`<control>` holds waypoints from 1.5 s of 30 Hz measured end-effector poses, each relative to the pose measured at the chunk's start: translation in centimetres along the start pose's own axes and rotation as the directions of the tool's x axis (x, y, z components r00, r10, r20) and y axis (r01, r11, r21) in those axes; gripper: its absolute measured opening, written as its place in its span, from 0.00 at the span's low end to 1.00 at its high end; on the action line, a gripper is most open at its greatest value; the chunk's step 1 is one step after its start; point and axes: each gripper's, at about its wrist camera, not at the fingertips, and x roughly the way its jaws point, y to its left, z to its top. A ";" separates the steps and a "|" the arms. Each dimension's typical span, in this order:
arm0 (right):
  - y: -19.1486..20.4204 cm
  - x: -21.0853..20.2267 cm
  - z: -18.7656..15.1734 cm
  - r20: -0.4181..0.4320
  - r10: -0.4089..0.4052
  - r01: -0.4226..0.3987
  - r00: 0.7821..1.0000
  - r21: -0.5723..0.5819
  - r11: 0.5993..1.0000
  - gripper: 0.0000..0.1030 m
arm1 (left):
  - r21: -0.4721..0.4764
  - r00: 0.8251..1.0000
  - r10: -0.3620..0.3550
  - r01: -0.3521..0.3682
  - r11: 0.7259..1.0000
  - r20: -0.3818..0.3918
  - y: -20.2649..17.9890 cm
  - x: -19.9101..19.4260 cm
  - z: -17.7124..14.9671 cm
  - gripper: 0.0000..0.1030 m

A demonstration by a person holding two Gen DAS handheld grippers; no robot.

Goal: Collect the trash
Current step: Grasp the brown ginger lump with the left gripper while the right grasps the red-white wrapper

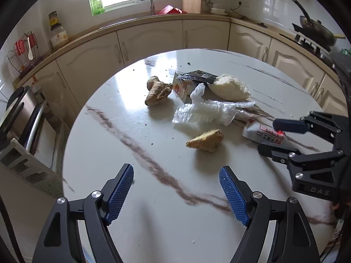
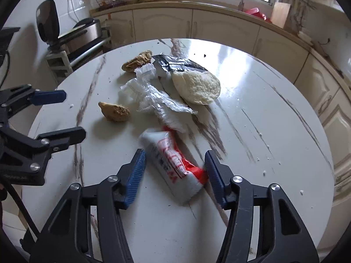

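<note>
The round white table [image 1: 122, 197] held a small pile of trash. The right gripper [image 2: 175, 171] reached down around a white and red wrapper [image 2: 173, 164] near the table's front. Its blue pads [image 2: 136, 173] sat on both sides of the wrapper, and one pad touched the red end (I could not tell if it squeezed yet). The left gripper [image 1: 176, 194] hung over bare table with its fingers wide apart and nothing between them. Farther back lay crinkly clear plastic [image 1: 204, 112], two pieces of ginger [image 1: 158, 91], a black packet [image 1: 195, 75] and a pale bun [image 1: 230, 86].
</note>
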 end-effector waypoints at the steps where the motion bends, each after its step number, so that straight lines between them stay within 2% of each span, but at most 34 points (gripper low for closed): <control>1: -0.3 0.0 -0.1 0.001 -0.005 0.005 1.000 0.000 1.000 0.36 | 0.002 1.000 -0.011 0.011 1.000 0.000 -0.1 0.4 0.2 0.74; 5: -1.0 -0.5 -0.5 0.005 0.002 -0.002 1.000 0.036 0.999 0.17 | 0.017 1.000 0.007 -0.007 1.000 0.000 -0.8 2.0 1.1 0.74; 6: -1.3 -0.6 -0.6 0.007 0.014 -0.014 1.000 0.053 0.998 0.16 | 0.021 1.000 0.009 -0.009 1.000 0.002 -1.0 2.3 1.3 0.74; 12: -2.3 -1.2 -1.1 0.034 0.060 -0.063 0.998 0.118 0.991 0.13 | 0.018 1.000 -0.014 0.014 1.000 0.007 -1.5 4.0 2.1 0.72; 14: -2.4 -1.3 -1.3 0.038 0.066 -0.071 0.997 0.128 0.989 0.13 | 0.018 1.000 -0.025 0.025 1.000 0.011 -1.6 4.3 2.2 0.64; 15: -2.4 -1.3 -1.3 0.038 0.069 -0.073 0.997 0.132 0.989 0.13 | 0.010 0.998 -0.055 0.055 0.998 0.012 -1.6 4.4 2.3 0.53; 16: -2.4 -1.4 -1.4 0.041 0.068 -0.073 0.997 0.134 0.988 0.13 | 0.000 0.998 -0.064 0.064 0.998 0.014 -1.5 4.3 2.3 0.46; 18: -2.5 -1.7 -1.5 0.055 0.070 -0.077 0.996 0.142 0.987 0.12 | -0.001 0.998 -0.062 0.062 0.998 0.021 -1.6 4.3 2.2 0.36; 24: -1.8 -2.6 -1.7 0.072 0.070 -0.081 0.995 0.159 0.984 0.12 | -0.011 0.997 -0.056 0.057 0.998 0.047 -1.6 3.0 0.7 0.35; 30: -0.5 -4.6 -1.5 0.111 0.077 -0.095 0.991 0.167 0.981 0.11 | -0.013 0.991 -0.081 0.082 0.997 0.104 -1.1 -1.4 -1.2 0.35; 36: 3.9 -7.6 -0.3 0.161 0.111 -0.130 0.981 0.114 0.985 0.11 | -0.050 0.980 -0.057 0.068 0.996 0.190 2.1 -7.4 -3.8 0.34; 37: 5.2 -8.0 0.0 0.170 0.123 -0.140 0.978 0.096 0.985 0.11 | -0.060 0.978 -0.054 0.068 0.996 0.201 2.8 -8.3 -4.4 0.26; 42: 12.6 -8.8 1.5 0.199 0.185 -0.191 0.962 0.009 0.982 0.11 | -0.131 0.974 -0.028 0.058 0.990 0.223 7.5 -11.6 -8.3 0.25; 45: 17.0 -7.9 2.5 0.207 0.208 -0.208 0.956 -0.018 0.978 0.11 | -0.165 0.973 -0.072 0.109 0.980 0.218 10.0 -11.9 -10.0 0.25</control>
